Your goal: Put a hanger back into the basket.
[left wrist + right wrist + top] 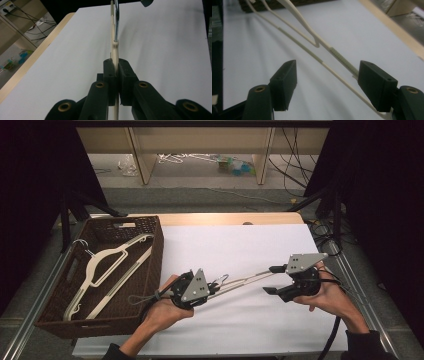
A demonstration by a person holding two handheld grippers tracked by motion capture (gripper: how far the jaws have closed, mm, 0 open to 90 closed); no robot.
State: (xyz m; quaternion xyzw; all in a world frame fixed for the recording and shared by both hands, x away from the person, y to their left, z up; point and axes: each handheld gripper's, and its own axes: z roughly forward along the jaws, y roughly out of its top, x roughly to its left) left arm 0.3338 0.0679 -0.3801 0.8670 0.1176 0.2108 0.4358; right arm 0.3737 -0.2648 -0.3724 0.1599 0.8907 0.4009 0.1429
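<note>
Black jaws of the left gripper [116,75] are seen clamped flat on the cream hanger [114,53] just below its metal hook [116,22]. In the high view this hanger [240,283] is held above the white table [240,245] at lower centre, spanning both grippers. The right gripper [327,86] stands wide apart, one shoulder bar running between its pads without being pinched. The hanger is judged light, thin, stiff yet springy, and smooth enough to twist in a grip; the neck under the hook is judged the firmest hold. At left of the frame, the brown wicker basket [155,260] is noted to contain two more cream hangers [107,270], lying slantwise.
</note>
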